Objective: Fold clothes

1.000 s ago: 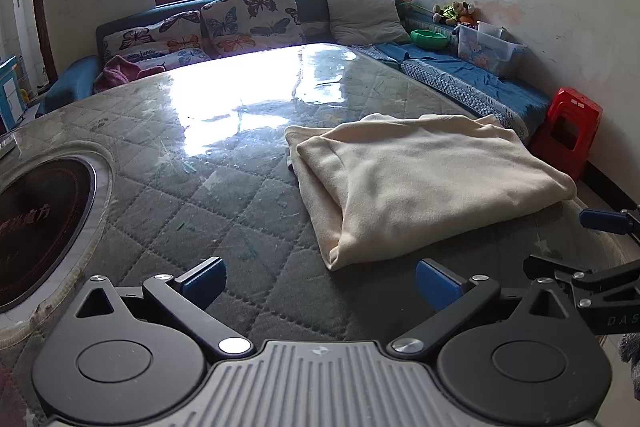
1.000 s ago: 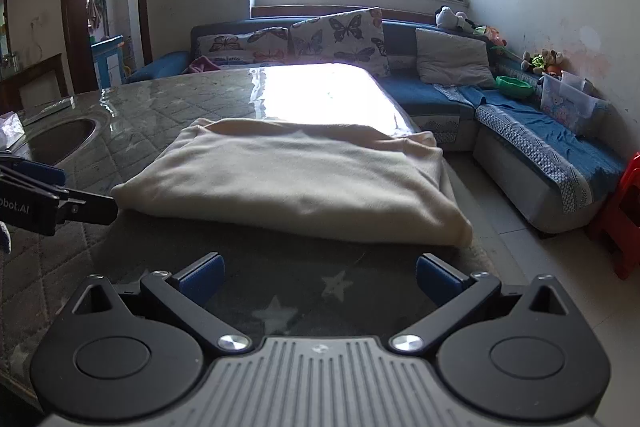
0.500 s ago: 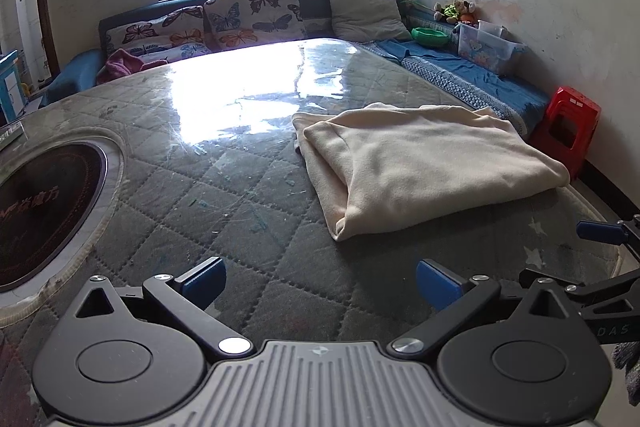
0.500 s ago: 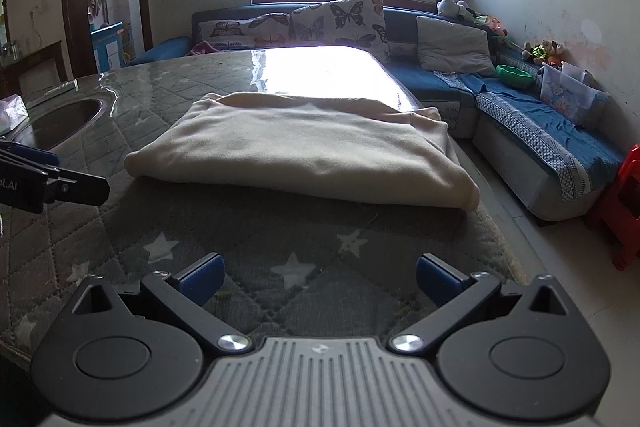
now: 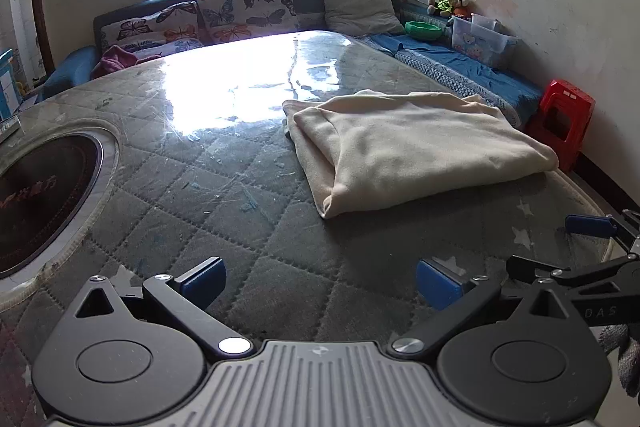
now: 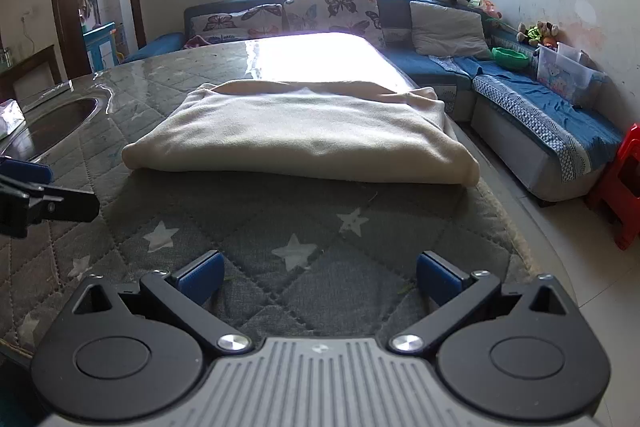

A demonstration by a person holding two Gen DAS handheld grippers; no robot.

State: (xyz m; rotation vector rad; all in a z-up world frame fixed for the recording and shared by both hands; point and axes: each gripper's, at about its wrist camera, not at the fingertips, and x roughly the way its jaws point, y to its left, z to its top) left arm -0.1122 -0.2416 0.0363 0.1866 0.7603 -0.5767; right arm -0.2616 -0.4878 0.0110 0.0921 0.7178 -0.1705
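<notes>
Left wrist view shows your left tongs (image 5: pixel 318 281) spread wide and holding nothing, hovering over the quilted counter (image 5: pixel 224 195). The folded cream cloth (image 5: pixel 412 147) lies right of centre in that frame, well apart from the blue fingertips (image 5: pixel 202 281). Your right tongs (image 5: pixel 568 247) enter at the lower right edge. A round dark inset (image 5: pixel 40 195) sits at the left edge.

Right wrist view has your right tongs (image 6: pixel 318 277) equally wide and empty, with the cloth (image 6: pixel 304 137) lying across the middle of the frame beyond them, near the counter's right edge. A blue sofa (image 6: pixel 520 99) fills the right side.
</notes>
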